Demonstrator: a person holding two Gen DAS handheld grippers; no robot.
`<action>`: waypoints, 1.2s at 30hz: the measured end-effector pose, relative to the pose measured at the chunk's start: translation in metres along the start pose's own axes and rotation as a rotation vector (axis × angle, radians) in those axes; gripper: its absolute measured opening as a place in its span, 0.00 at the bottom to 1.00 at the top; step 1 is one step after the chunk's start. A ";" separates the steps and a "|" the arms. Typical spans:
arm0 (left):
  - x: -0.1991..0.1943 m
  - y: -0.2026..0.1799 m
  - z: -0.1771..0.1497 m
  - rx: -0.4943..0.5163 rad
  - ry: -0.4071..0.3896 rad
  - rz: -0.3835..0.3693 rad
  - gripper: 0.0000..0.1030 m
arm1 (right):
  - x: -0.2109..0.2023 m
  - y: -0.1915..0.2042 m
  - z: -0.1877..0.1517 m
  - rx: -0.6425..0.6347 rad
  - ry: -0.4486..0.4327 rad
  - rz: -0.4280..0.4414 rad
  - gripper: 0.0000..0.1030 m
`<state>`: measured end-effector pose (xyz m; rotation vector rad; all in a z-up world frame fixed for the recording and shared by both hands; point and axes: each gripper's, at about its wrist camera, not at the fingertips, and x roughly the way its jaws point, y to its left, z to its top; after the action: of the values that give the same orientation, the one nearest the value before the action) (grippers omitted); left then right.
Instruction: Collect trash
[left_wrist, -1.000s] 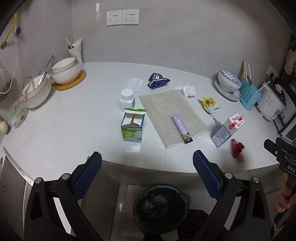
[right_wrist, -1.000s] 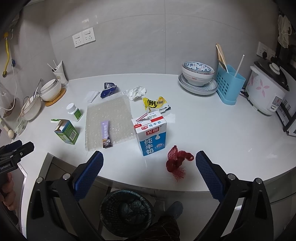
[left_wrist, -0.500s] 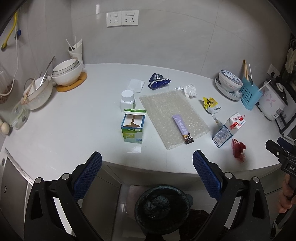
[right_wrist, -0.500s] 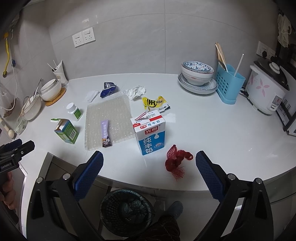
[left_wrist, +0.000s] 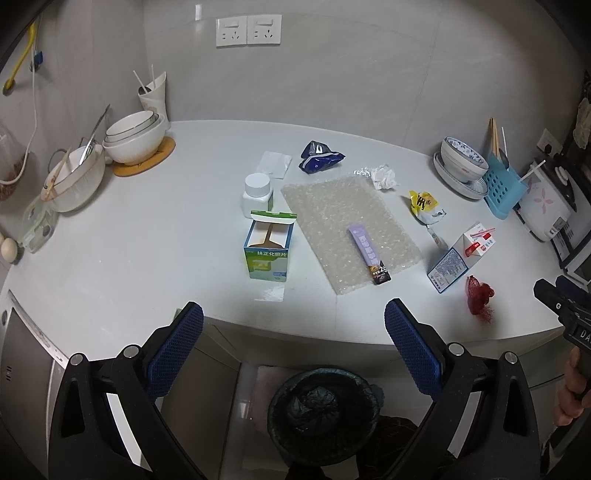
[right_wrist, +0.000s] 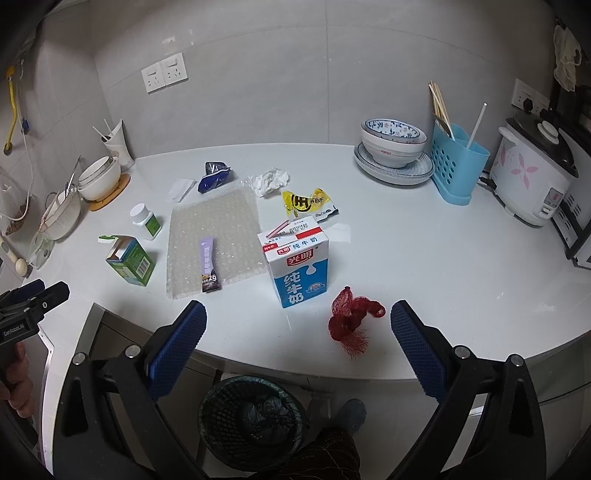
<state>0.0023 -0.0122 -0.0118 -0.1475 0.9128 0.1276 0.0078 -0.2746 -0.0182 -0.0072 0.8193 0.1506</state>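
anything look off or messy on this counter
Yes: litter lies across the counter. A green box stands with its flap torn open, a tissue is crumpled, and a red net bag sits bunched near the front edge.

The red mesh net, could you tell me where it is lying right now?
The red mesh net lies near the counter's front edge in the right wrist view, just right of the milk carton.

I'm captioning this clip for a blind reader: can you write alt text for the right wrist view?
The open right gripper hovers over a white counter edge, with a milk carton and red mesh net just ahead. A bin sits on the floor below.
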 end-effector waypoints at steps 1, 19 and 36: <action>0.001 0.001 0.000 -0.002 0.002 0.000 0.93 | 0.001 0.000 0.001 0.000 0.003 0.000 0.93; 0.086 0.020 0.024 -0.034 0.047 0.066 0.92 | 0.077 0.004 0.028 -0.026 0.054 0.016 0.93; 0.155 0.018 0.036 -0.094 0.097 0.110 0.65 | 0.151 -0.014 0.045 -0.062 0.163 0.063 0.67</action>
<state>0.1208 0.0192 -0.1147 -0.1919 1.0123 0.2680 0.1439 -0.2659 -0.0983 -0.0528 0.9782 0.2371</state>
